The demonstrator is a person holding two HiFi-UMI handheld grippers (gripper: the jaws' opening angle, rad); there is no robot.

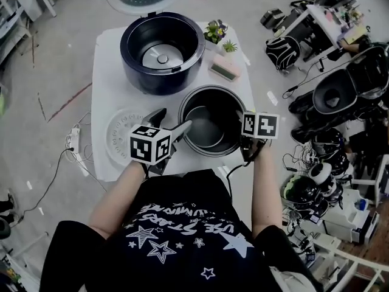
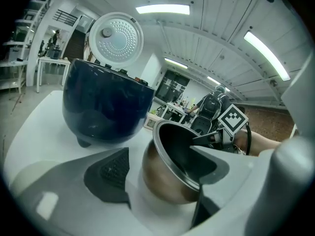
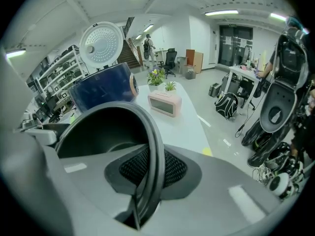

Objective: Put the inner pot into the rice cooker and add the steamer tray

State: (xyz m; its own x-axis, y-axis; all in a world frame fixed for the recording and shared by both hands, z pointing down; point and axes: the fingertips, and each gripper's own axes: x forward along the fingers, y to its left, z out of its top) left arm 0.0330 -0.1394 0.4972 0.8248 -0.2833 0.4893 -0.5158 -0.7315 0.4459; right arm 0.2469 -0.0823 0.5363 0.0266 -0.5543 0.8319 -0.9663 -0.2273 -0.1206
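Barely begun. Nothing inside the rice cooker (image 1: 161, 47) yet, with its lid up and ready. Need to lift the inner pot (image 1: 209, 123) in first, then lay the steamer tray (image 1: 121, 132) on top.

Can see the pot out on the tabletop (image 1: 109, 96), just in front of the cooker, near the front edge. Can see the tray lying flat to the pot's left, not touched.

Squeezed tight on the pot's right rim with the right tongs (image 3: 150, 176). Spread wide over the left rim with the left tongs (image 2: 162, 171), one side inside, one outside, not pinching.

Looks round and deep, dark inside, shiny and brownish outside, with a thick rolled rim. Empty too.
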